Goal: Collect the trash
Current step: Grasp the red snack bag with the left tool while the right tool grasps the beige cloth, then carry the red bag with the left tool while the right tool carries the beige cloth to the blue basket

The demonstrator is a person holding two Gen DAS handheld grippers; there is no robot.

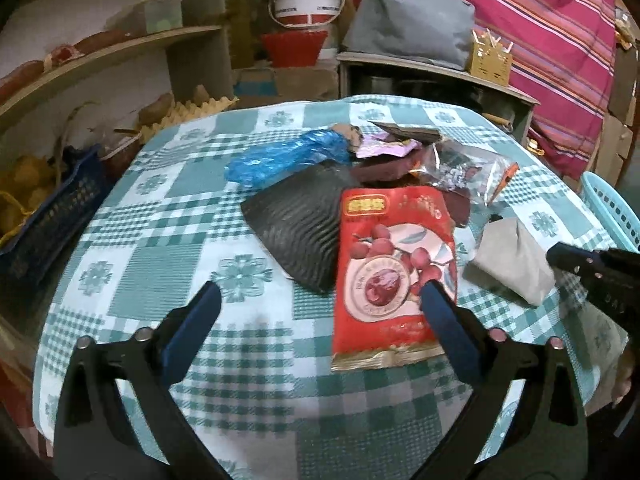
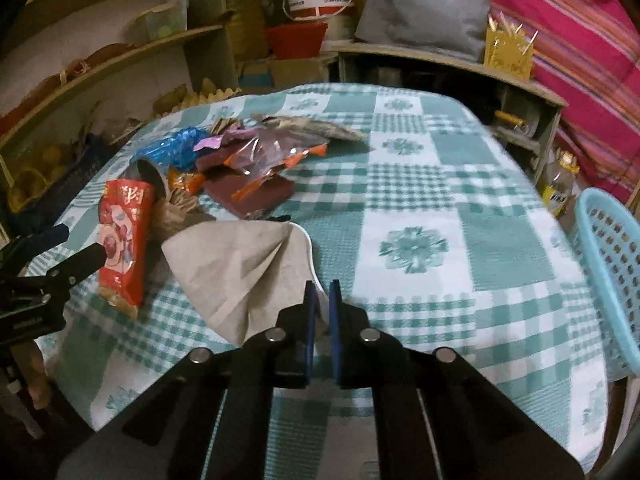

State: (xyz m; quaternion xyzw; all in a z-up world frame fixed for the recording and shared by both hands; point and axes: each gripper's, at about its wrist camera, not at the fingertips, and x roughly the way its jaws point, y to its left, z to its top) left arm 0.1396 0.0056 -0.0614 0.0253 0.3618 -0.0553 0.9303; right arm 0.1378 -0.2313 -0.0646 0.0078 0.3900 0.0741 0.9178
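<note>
1. My left gripper has its fingers spread wide over the counter, the red snack packet lying flat between them, nearer the right finger.
2. My right gripper has its fingers pinched narrow on the near edge of the grey paper sheet.
3. More wrappers are heaped at eleven o'clock; the blue basket stands at three o'clock.
</note>
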